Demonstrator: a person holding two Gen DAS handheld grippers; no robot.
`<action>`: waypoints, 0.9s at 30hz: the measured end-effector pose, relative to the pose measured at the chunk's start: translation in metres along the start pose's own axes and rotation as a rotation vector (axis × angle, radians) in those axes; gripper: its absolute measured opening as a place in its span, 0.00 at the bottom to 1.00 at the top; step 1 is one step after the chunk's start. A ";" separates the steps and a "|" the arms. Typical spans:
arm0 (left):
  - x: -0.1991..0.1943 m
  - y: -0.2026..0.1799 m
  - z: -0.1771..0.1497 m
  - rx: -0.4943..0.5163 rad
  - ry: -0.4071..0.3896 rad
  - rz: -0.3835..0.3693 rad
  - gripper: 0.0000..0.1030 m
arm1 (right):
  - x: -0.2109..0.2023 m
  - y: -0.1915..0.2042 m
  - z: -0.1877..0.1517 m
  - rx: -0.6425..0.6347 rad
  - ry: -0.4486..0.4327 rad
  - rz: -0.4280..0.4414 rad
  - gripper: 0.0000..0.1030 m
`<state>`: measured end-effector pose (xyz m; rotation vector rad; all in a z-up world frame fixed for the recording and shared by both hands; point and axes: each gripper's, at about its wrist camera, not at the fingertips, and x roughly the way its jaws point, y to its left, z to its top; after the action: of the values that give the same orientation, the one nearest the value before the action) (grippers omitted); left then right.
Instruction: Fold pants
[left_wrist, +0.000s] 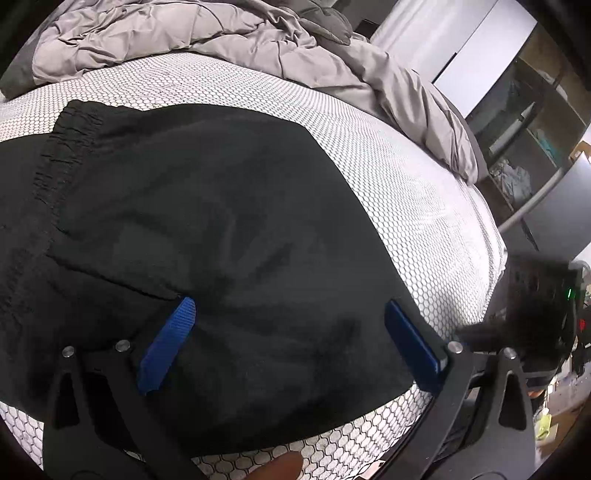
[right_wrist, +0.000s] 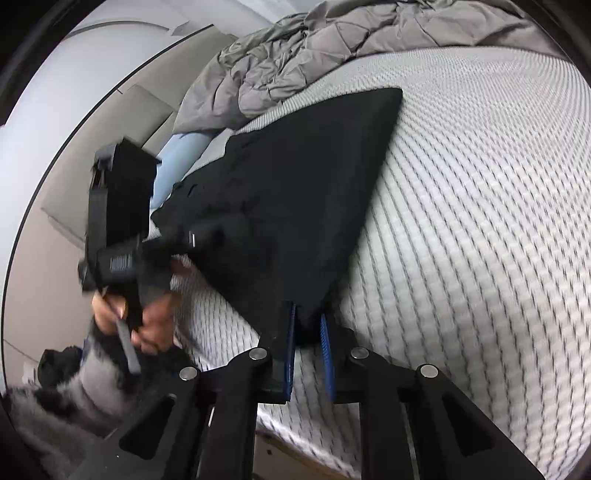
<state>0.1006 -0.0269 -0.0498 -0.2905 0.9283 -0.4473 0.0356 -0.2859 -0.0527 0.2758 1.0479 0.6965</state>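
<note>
Pants (left_wrist: 207, 236), black and folded into a broad flat shape, lie on the bed's bare mattress (left_wrist: 424, 192) near its front edge. In the left wrist view the gathered waistband sits toward the left side, and the cloth spreads right and down almost to the mattress edge. In the right wrist view the same dark cloth narrows to a corner at the near edge of the mattress.

That corner sits between the blue pads of the right tool (right_wrist: 308, 332), which is clamped on the pants; the pads stand close together with the black fabric pinched between them.

The left tool (left_wrist: 291, 332) hangs over the pants with its blue fingers (left_wrist: 166, 347) spread wide apart, one on each side of the lower part of the cloth. Nothing is gripped between them; whether the tips touch the fabric cannot be told. In the right wrist view this tool shows at the left, blurred, held by a hand (right_wrist: 147, 321) beside the mattress's left edge.

The mattress has a white cover with a small honeycomb pattern. A rumpled grey blanket (left_wrist: 192, 40) is bunched along its far side. Beyond the right edge of the bed stand shelves (left_wrist: 535, 122) with some items on them.
</note>
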 end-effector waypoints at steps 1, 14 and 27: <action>0.000 0.000 0.001 -0.009 -0.006 0.004 0.98 | 0.000 -0.001 -0.007 -0.006 0.022 0.001 0.10; 0.002 -0.034 -0.003 0.106 -0.043 0.003 0.99 | -0.003 -0.020 0.015 0.113 -0.070 0.062 0.39; 0.035 -0.079 -0.050 0.396 0.022 0.251 0.99 | 0.021 -0.016 0.039 0.115 -0.011 0.024 0.45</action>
<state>0.0583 -0.1156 -0.0694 0.1900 0.8636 -0.3921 0.0821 -0.2802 -0.0563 0.3919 1.0775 0.6561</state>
